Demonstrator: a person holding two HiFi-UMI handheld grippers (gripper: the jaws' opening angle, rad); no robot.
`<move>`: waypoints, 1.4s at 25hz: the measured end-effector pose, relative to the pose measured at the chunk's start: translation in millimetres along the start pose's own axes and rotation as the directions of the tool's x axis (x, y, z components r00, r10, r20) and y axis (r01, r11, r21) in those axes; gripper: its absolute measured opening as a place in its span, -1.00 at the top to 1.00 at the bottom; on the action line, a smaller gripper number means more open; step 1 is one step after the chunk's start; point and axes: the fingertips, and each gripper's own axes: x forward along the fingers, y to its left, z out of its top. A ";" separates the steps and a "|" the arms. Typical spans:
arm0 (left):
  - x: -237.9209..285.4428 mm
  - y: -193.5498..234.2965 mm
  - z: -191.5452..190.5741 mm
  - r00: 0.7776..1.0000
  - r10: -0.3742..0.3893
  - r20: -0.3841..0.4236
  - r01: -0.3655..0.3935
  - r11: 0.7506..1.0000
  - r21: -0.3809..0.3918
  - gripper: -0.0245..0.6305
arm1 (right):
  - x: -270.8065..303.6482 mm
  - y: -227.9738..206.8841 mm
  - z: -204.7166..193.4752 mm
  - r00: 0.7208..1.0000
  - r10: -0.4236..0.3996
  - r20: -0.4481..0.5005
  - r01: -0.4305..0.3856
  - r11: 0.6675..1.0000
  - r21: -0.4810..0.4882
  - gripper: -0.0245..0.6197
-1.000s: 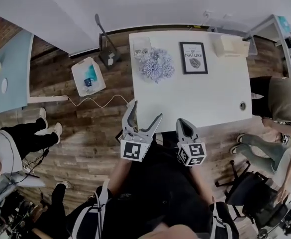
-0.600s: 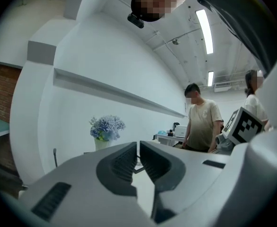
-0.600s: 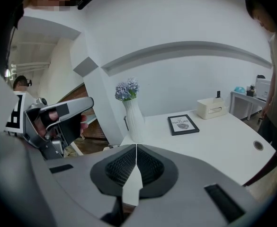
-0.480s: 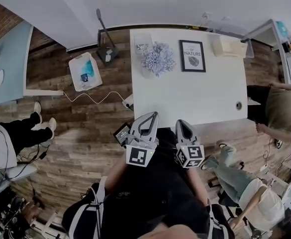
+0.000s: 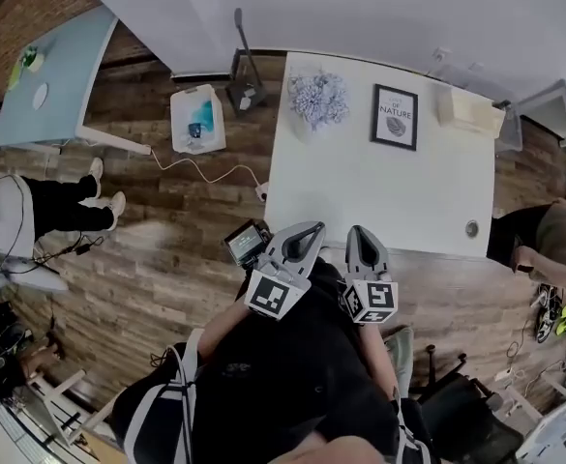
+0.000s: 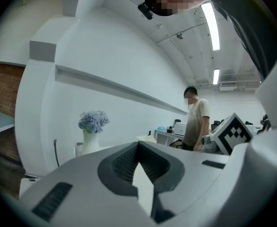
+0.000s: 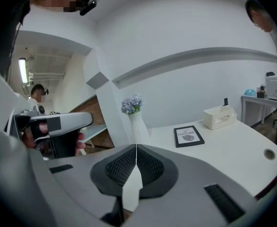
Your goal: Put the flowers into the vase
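Flowers (image 5: 318, 97) pale blue, seemingly already upright in white vase (image 7: 137, 122), left of picture frame (image 5: 395, 117) on table (image 5: 379, 201). Likely light, soft heads, crushable; take by stems. Left gripper (image 5: 310, 230) and right gripper (image 5: 360, 232) both clenched, empty, well short of frame.

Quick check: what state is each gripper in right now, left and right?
Left gripper: closed, holding nothing.
Right gripper: closed, holding nothing.

White table (image 5: 379, 196) on wood floor (image 5: 166, 259)
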 end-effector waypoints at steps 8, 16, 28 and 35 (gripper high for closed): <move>7.0 -58.6 -9.4 1.000 -0.002 -0.007 0.002 0.992 0.123 0.88 | -30.9 -11.3 -14.9 0.996 0.083 0.034 -0.085 0.995 0.049 0.87; -28.5 -59.5 -18.5 0.994 0.106 -0.010 -0.104 0.983 0.151 0.88 | -49.3 15.4 -30.4 0.985 0.171 0.035 -0.172 0.984 0.047 0.87; -89.1 -23.5 -14.4 0.994 0.111 0.016 -0.112 0.986 0.120 0.88 | -47.8 74.2 -32.9 0.990 0.143 0.017 -0.142 0.989 -0.043 0.87; -118.6 4.2 -11.5 0.997 0.066 0.041 -0.069 0.994 0.084 0.88 | -45.0 115.1 -35.2 0.996 0.086 0.006 -0.085 0.991 -0.101 0.87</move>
